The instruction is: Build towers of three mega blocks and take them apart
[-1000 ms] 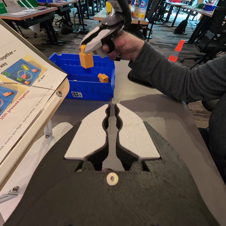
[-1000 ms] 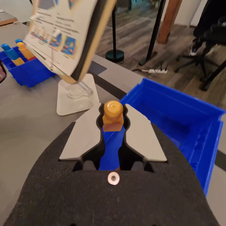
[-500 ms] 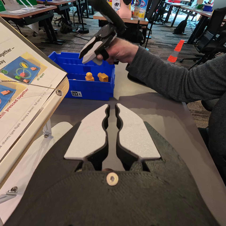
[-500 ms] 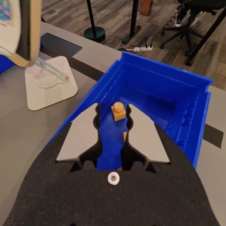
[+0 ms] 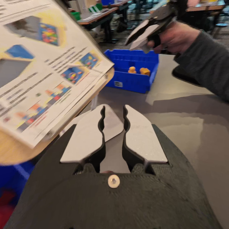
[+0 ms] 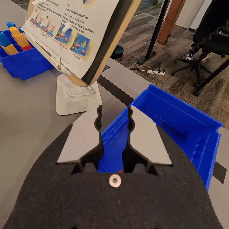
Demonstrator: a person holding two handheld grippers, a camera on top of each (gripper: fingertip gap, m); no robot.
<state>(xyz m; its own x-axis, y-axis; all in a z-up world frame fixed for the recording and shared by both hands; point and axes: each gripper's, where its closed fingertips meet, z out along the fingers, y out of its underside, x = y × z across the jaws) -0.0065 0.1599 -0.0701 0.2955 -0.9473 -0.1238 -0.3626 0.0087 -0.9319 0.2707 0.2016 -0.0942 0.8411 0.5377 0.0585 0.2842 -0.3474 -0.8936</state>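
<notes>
— Looking now: right gripper [image 6: 114, 123] hangs empty with jaws parted over the near bin [image 6: 183, 111]; a second ago it pinched an orange block.

— So the block [image 5: 132, 70] sits dropped beside another [image 5: 145, 71]; left gripper [image 5: 114, 125] gapes wider, empty; towers [image 6: 16, 38] wait in the far bin [image 6: 24, 64].

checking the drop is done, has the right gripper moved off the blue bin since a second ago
Yes. The right gripper has drawn back toward the near-left wall of the blue bin, open and empty.

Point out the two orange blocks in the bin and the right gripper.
upright orange block [image 5: 132, 69], left wrist view, its body
tipped orange block [image 5: 145, 71], left wrist view, its side face
right gripper [image 6: 114, 109], right wrist view, between the fingertips
</notes>
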